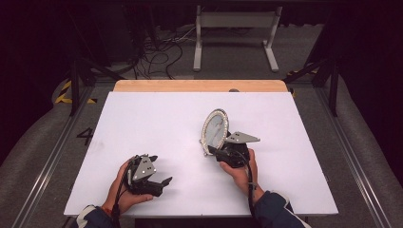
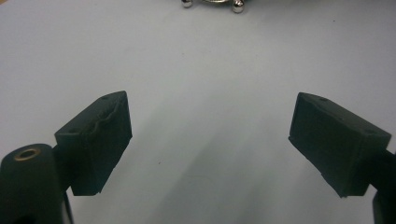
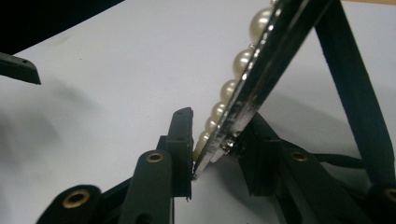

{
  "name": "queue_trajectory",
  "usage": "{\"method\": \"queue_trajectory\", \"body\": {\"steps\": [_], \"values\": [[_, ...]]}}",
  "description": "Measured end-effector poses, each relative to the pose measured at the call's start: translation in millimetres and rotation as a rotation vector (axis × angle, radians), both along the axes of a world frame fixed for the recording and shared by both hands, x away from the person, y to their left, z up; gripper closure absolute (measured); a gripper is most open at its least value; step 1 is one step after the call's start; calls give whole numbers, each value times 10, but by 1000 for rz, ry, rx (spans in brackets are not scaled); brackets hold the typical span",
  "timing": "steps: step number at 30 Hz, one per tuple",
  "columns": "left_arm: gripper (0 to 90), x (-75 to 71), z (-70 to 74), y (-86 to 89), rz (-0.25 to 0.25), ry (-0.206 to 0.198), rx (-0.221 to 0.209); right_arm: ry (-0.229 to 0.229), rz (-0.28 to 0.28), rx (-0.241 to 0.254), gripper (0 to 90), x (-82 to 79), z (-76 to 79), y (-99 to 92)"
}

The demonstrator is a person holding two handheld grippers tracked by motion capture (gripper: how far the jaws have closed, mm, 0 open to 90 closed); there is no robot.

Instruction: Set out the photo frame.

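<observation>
An oval picture frame (image 1: 215,128) with a rim of pearls stands tilted on the white table (image 1: 142,118), right of centre. My right gripper (image 1: 211,151) holds it at the lower edge. In the right gripper view the jaws (image 3: 219,149) press on the pearl rim (image 3: 233,88) from one side and on the frame's back from the other, and a black prop leg (image 3: 355,93) slants behind. My left gripper (image 1: 160,168) rests near the front left, open and empty. Its view (image 2: 210,135) has bare table between the pads and the frame's ball feet (image 2: 238,6) at the top edge.
A wooden strip (image 1: 199,85) runs along the table's far edge. Beyond it on the floor stand a grey frame (image 1: 235,28) and a tangle of cables (image 1: 157,52). Metal rails flank the table on both sides.
</observation>
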State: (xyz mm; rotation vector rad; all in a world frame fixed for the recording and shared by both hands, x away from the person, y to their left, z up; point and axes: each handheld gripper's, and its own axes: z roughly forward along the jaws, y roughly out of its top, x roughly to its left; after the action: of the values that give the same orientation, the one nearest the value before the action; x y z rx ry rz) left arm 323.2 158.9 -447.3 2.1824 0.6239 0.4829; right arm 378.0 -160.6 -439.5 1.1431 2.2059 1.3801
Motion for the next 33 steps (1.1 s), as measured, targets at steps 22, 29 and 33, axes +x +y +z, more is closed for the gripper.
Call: {"method": "queue_trajectory", "body": {"steps": [22, 29, 33], "values": [[139, 162, 30, -91, -27, -8, -23, -46, -58, 6, 618, -79, -1, -67], [139, 159, 18, -83, -27, -14, -12, -44, -115, 57, 557, -26, -74, -4], [139, 166, 28, -86, -24, -13, -13, -29, -116, 80, 595, -11, -102, -21]]}}
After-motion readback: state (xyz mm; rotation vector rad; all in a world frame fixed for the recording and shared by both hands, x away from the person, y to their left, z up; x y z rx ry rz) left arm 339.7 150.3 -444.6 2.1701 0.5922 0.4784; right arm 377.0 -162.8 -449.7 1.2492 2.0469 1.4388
